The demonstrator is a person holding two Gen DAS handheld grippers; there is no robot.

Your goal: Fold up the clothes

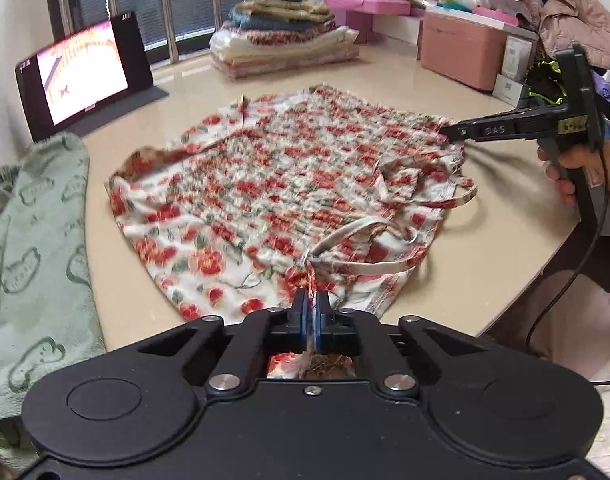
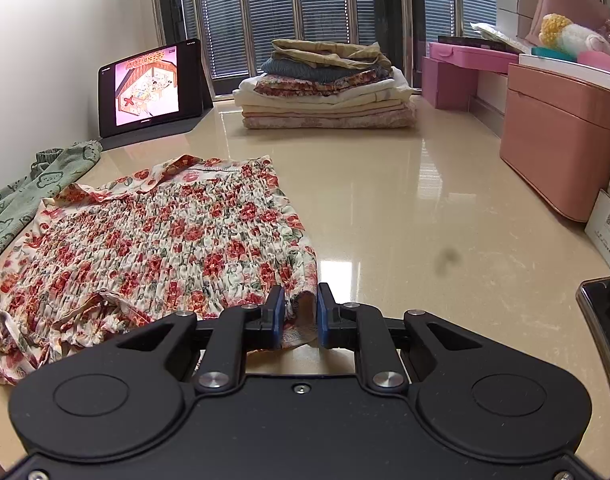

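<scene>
1. A floral top (image 1: 273, 184) lies spread on the beige tabletop (image 2: 405, 208).
2. The left claw (image 1: 311, 312) pinches its near hem.
3. The right claw (image 2: 301, 312), jaws parted, straddles a corner of the top.
4. Folded clothes (image 2: 325, 88) sit stacked behind.

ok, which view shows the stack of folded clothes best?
Right wrist. The stack of folded clothes sits near centre, sharp and unobstructed, each layer distinguishable, on the table. The left wrist view also shows it whole, but smaller, nearer the top edge and softer.
</scene>
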